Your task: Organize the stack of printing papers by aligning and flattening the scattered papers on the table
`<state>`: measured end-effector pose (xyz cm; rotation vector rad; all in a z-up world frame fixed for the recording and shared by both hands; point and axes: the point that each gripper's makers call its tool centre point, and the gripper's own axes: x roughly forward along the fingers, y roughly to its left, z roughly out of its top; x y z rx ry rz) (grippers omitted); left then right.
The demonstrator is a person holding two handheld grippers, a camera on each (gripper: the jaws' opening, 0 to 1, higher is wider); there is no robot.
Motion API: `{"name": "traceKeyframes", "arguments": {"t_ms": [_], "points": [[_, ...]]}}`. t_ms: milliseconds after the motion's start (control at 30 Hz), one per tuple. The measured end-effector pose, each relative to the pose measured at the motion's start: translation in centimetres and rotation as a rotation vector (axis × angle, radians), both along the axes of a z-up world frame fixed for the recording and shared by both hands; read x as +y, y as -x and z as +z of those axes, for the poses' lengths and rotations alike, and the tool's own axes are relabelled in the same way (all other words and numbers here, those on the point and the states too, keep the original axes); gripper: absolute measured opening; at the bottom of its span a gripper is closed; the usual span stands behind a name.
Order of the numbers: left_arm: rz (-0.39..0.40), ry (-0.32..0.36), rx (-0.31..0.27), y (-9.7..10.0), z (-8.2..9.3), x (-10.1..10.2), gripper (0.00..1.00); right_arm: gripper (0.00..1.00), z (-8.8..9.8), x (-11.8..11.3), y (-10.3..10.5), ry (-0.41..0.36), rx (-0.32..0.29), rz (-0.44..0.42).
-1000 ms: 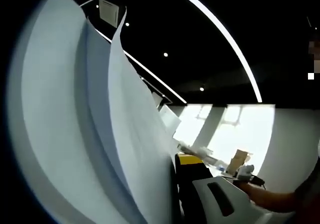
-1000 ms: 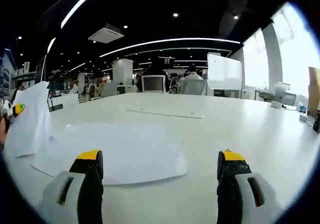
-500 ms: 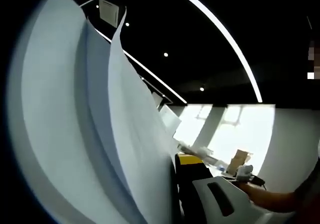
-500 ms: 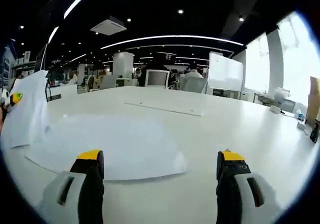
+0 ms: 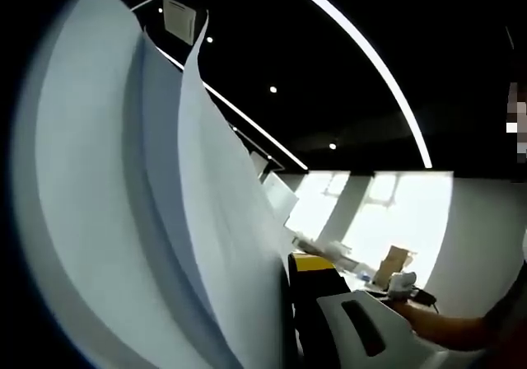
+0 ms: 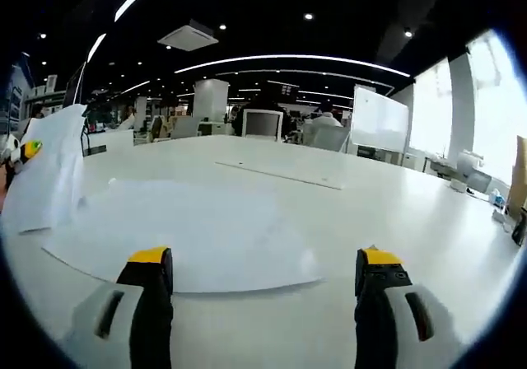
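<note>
Over the table (image 6: 428, 221), the open right gripper (image 6: 261, 280) has neared the papers (image 6: 189, 233).

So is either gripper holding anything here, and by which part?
The left gripper holds upright papers by their edge; the right gripper is open, holding nothing.

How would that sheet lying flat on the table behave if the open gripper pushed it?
The sheet looks thin and flat, so it would probably slide on the smooth white table. It is likely floppy: the papers in the left gripper bend and fan apart.
</note>
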<state>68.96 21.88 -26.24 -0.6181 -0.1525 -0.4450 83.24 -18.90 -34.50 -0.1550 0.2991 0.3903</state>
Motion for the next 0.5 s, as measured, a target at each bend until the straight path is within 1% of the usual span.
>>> {"name": "traceKeyframes", "arguments": {"t_ms": [33, 167, 233, 300, 333, 367, 400, 467, 500], "points": [[0.0, 0.0, 0.0, 0.0, 0.0, 0.0, 0.1, 0.85, -0.1, 0.0, 0.0, 0.002, 0.006, 0.002], [0.0, 0.001, 0.001, 0.0, 0.0, -0.1, 0.1, 0.84, -0.1, 0.1, 0.0, -0.044, 0.028, 0.017], [0.0, 0.001, 0.002, 0.0, 0.0, -0.1, 0.1, 0.84, -0.3, 0.3, 0.0, -0.046, 0.042, 0.024], [0.0, 0.001, 0.002, 0.0, 0.0, -0.1, 0.1, 0.83, -0.8, 0.6, 0.1, -0.028, 0.064, 0.036], [0.0, 0.001, 0.002, 0.0, 0.0, 0.0, 0.1, 0.82, -1.4, 0.7, 0.5, -0.024, 0.095, 0.038], [0.0, 0.001, 0.002, 0.0, 0.0, 0.0, 0.1, 0.81, -1.0, 0.8, 0.2, -0.031, 0.078, 0.043], [-0.001, 0.002, 0.001, 0.0, 0.0, 0.0, 0.1, 0.79, -1.0, 0.9, 0.2, -0.038, 0.081, 0.048], [-0.002, 0.003, 0.001, 0.0, 0.0, 0.0, 0.1, 0.76, -1.4, 1.1, 0.3, -0.067, 0.113, 0.054], [-0.002, 0.003, 0.001, 0.0, 0.0, 0.0, 0.1, 0.76, -1.2, 1.1, 0.3, -0.051, 0.095, 0.058]]}}
